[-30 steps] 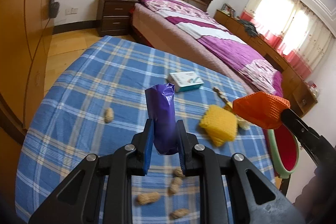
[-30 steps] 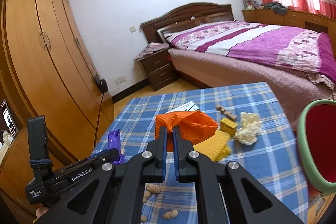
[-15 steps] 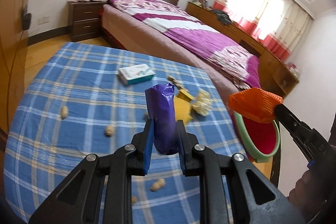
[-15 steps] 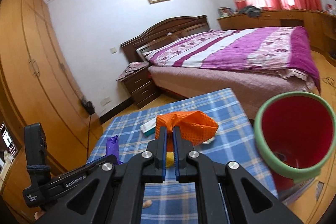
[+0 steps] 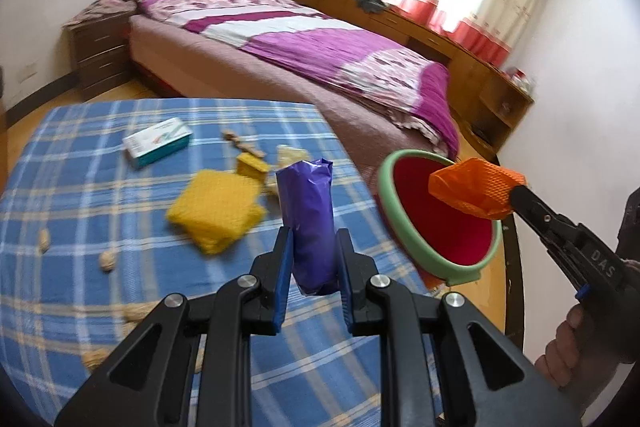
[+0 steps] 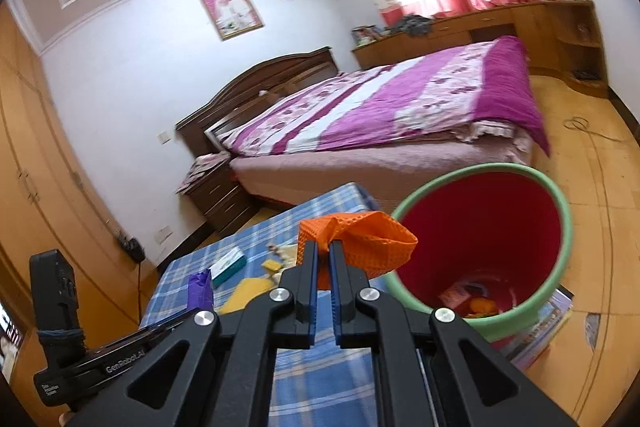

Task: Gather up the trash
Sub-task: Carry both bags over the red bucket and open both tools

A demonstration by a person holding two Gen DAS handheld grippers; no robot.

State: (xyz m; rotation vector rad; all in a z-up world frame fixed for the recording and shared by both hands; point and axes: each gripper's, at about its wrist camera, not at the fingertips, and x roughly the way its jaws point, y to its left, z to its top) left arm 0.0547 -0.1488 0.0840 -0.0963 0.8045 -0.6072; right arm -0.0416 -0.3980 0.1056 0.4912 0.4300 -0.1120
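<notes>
Right wrist, gripper [image 6: 324,250] clamping orange netting [image 6: 366,247], bin [image 6: 560,211]

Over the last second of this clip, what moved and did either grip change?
Both grippers swung from the table toward the red bin; the right gripper now holds the orange mesh scrap beside its rim. The left gripper still clamps the purple wrapper. Nothing was released; the yellow mesh stays on the table.

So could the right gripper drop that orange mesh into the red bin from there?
Probably yes: the right gripper holds the orange mesh by the open red bin, nothing between them.
</notes>
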